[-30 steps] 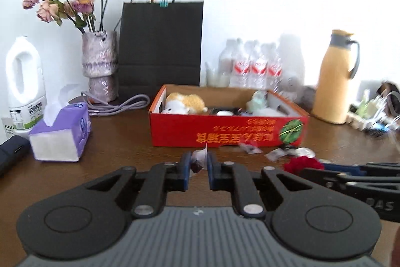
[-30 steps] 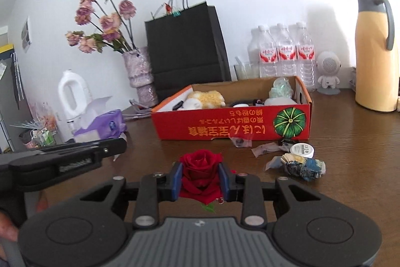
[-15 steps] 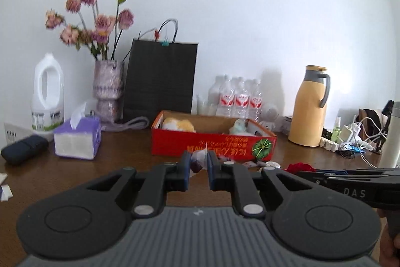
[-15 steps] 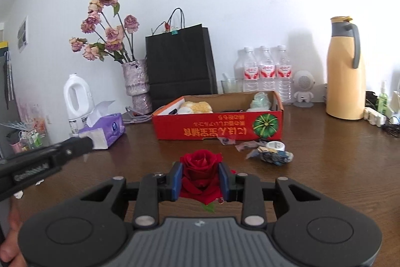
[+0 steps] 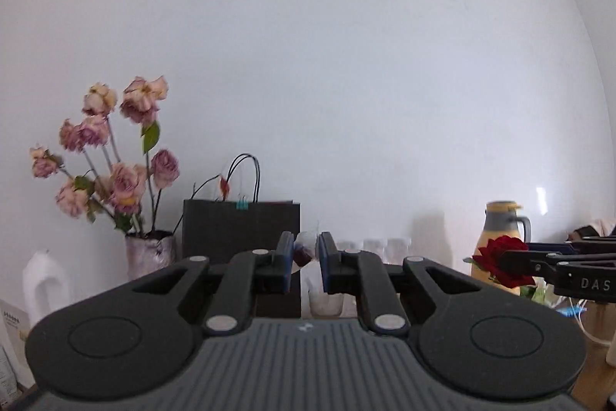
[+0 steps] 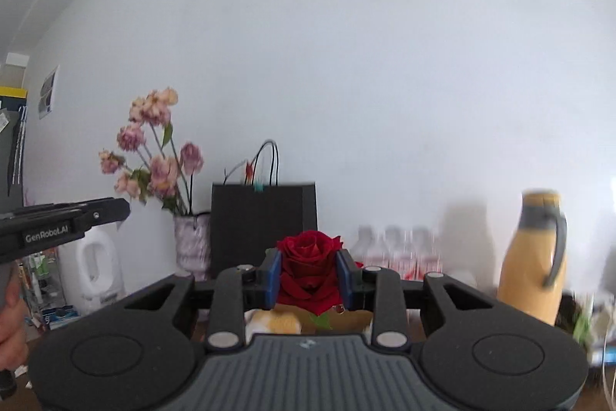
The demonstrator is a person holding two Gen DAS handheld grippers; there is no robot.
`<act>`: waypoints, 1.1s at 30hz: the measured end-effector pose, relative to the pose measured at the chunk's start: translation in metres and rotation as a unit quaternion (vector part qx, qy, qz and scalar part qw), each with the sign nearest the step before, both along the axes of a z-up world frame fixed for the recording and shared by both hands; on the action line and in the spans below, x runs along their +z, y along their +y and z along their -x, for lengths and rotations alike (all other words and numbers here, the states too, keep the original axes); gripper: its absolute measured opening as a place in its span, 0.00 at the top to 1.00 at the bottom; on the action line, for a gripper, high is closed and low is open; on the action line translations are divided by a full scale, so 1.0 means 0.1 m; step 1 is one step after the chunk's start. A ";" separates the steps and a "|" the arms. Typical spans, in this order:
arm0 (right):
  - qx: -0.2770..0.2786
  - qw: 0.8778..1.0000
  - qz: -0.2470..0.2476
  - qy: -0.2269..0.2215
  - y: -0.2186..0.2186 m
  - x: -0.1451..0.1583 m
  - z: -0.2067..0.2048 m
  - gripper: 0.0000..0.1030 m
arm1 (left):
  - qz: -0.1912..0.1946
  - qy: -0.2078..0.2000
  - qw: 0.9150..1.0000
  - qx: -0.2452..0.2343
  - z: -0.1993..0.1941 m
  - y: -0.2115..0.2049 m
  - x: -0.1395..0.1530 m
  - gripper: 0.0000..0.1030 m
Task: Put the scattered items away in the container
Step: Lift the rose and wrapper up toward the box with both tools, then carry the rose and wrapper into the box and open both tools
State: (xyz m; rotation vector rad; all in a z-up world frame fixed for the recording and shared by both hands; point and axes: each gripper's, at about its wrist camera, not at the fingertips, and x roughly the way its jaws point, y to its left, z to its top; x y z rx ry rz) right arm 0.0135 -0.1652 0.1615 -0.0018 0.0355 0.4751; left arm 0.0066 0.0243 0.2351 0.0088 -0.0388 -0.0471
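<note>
My left gripper (image 5: 304, 253) is shut on a small crumpled clear wrapper (image 5: 302, 249), held up in front of the black paper bag. My right gripper (image 6: 308, 276) is shut on a red rose head (image 6: 308, 249), its blue pads pressing both sides. In the left wrist view that rose (image 5: 496, 257) and the right gripper (image 5: 512, 260) show at the right edge. The left gripper (image 6: 115, 212) shows at the left of the right wrist view. Only a sliver of the box's brown inside (image 6: 346, 321), with a yellow plush toy (image 6: 275, 324), shows under the rose.
Along the white wall stand a vase of dried pink flowers (image 5: 148, 251), a black paper bag (image 6: 263, 222), several water bottles (image 6: 392, 249), a yellow thermos jug (image 6: 533, 264) and a white plastic jug (image 6: 98, 264). A person's hand (image 6: 9, 326) holds the left gripper.
Both grippers have risen with their loads still held. The views swung up from the table to the wall, and the red box front and the litter before it dropped out of sight.
</note>
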 end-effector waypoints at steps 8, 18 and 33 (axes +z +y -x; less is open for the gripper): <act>0.010 0.995 0.043 0.094 0.39 0.46 -1.35 0.72 | 0.024 0.166 0.984 -0.056 -1.40 0.07 0.02 0.85; 0.056 0.892 0.062 0.445 0.73 -0.73 -3.23 0.73 | 0.042 0.454 0.889 -0.047 -3.32 0.16 -1.32 0.86; 0.027 0.833 0.077 0.547 1.05 -1.36 -3.60 0.56 | 0.039 0.496 0.867 -0.036 -3.52 0.26 -1.49 0.48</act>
